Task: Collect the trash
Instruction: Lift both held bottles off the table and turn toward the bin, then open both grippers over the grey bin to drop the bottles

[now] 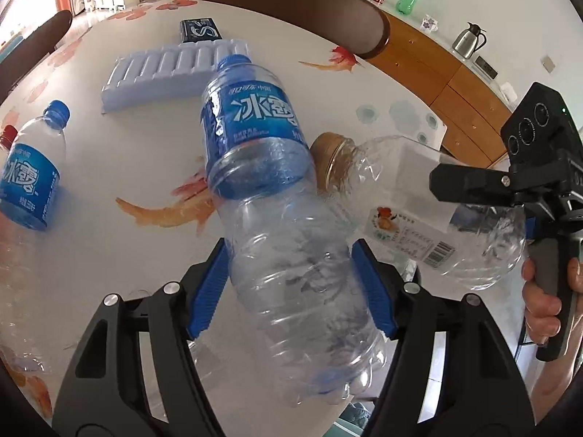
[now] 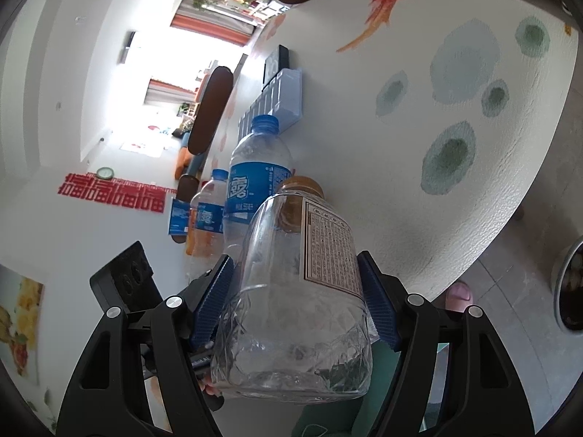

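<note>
A clear water bottle with a blue label and blue cap (image 1: 288, 225) hangs tilted over the table's near edge. My left gripper (image 1: 291, 244) is shut on it, blue pads against both sides of its ribbed body. To its right, a clear square bottle with a gold cap (image 1: 400, 196) is held level by a black finger (image 1: 470, 185) of the other gripper. In the right wrist view my right gripper (image 2: 295, 255) is shut on that square bottle (image 2: 291, 309), and the blue-label bottle (image 2: 258, 178) stands just beyond it.
On the fish-patterned table (image 1: 328, 83) lie a second blue-label bottle (image 1: 32, 171), a pale ridged plastic tray (image 1: 167, 69) and a dark box (image 1: 200, 29). A chair back (image 1: 291, 7) stands behind. Floor tiles and a round pot (image 2: 568, 291) show past the table's edge.
</note>
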Action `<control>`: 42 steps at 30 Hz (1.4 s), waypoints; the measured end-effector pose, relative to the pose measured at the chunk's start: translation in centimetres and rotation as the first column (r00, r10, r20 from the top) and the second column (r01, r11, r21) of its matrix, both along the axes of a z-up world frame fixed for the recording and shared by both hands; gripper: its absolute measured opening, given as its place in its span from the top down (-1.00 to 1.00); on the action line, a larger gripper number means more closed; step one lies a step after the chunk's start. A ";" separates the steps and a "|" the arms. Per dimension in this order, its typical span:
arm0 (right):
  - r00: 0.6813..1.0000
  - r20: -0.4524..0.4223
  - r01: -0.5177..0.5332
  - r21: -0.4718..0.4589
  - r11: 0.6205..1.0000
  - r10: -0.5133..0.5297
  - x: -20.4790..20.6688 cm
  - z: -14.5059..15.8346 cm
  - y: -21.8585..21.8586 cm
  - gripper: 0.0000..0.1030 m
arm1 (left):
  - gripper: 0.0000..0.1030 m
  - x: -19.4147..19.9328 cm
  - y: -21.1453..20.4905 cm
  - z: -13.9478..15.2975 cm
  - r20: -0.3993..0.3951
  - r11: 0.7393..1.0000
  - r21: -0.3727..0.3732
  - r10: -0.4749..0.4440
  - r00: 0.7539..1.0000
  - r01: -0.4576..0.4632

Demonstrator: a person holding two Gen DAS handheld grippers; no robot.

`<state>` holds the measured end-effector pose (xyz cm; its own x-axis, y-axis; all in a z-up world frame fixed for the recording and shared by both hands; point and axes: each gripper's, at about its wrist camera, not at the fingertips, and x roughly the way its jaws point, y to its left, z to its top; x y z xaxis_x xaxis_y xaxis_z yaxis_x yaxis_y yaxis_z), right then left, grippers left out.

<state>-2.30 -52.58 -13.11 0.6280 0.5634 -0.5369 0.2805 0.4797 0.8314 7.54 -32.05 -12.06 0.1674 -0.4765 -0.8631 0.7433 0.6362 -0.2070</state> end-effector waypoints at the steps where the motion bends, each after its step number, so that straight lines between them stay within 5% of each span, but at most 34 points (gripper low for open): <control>1: 1.000 -0.004 -0.008 -0.003 1.000 0.008 0.1 -0.1 0.1 -0.35 | -0.26 0.1 0.2 0.0 -0.015 1.000 -0.010 0.005 1.000 -0.006; 14: 0.994 -0.045 -0.105 -0.073 0.992 0.102 0.8 -0.6 2.2 -0.34 | -0.20 0.3 0.4 0.0 -0.027 1.000 -0.029 0.011 1.000 -0.012; 27: 0.996 0.088 0.010 0.195 0.981 -0.028 -2.7 -1.9 -1.6 -0.34 | -0.20 0.0 1.5 2.8 -0.057 0.989 -0.144 0.012 0.998 -0.020; 36: 0.966 0.193 0.128 0.230 0.965 -0.174 -9.9 0.5 -6.3 -0.34 | -0.20 -2.3 -0.8 5.9 -0.039 0.974 -0.218 -0.067 0.997 0.057; 42: 0.934 0.167 0.274 0.237 0.932 -0.317 -17.9 -1.5 -10.4 -0.34 | -0.20 -5.8 -5.9 6.1 -0.037 0.959 -0.228 -0.183 0.982 0.170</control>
